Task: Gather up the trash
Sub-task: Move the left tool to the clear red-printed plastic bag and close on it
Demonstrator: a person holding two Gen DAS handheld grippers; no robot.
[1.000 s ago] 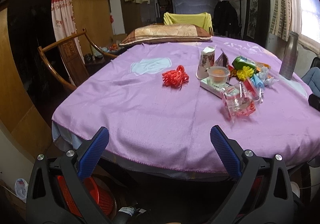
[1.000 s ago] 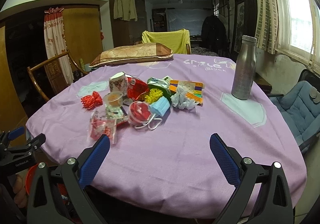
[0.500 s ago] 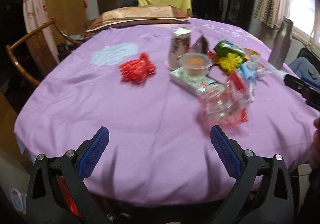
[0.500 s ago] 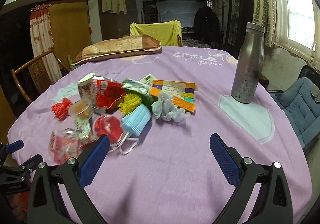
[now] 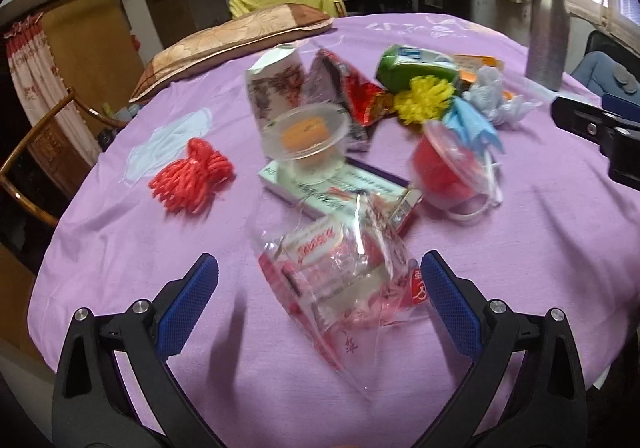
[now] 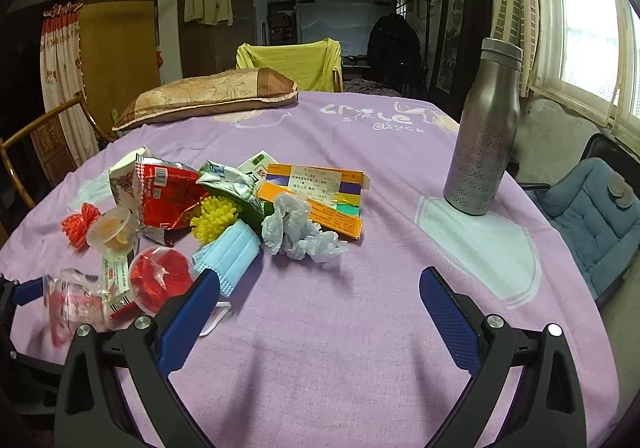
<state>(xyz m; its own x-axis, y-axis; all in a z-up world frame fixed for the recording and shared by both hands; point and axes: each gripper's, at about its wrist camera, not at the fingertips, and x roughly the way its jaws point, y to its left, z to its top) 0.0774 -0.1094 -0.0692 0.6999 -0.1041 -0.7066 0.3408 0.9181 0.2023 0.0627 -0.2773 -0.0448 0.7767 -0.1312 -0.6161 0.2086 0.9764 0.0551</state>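
A pile of trash lies on the purple tablecloth (image 5: pixel 120 248). Nearest me is a clear plastic bag with red print (image 5: pixel 340 280), and my left gripper (image 5: pixel 318 288) stands open with its blue pads on either side of it, not touching. Behind it are a flat box (image 5: pixel 332 188), a clear cup with orange content (image 5: pixel 308 136), a red raffia bundle (image 5: pixel 192 176), a red-filled cup (image 5: pixel 448 168) and a yellow pom-pom (image 5: pixel 424 98). My right gripper (image 6: pixel 320 304) is open over bare cloth, beside a blue face mask (image 6: pixel 228 252) and crumpled grey plastic (image 6: pixel 296 232).
A metal bottle (image 6: pixel 486 144) stands at the right of the tablecloth (image 6: pixel 340 328). A pillow (image 6: pixel 208 94) lies at the far edge. A wooden chair (image 5: pixel 36 152) stands at the left and a blue cushioned seat (image 6: pixel 596 208) at the right.
Both grippers have moved forward over the table toward the trash. The left one now straddles the clear bag; the right one has come close to the face mask.
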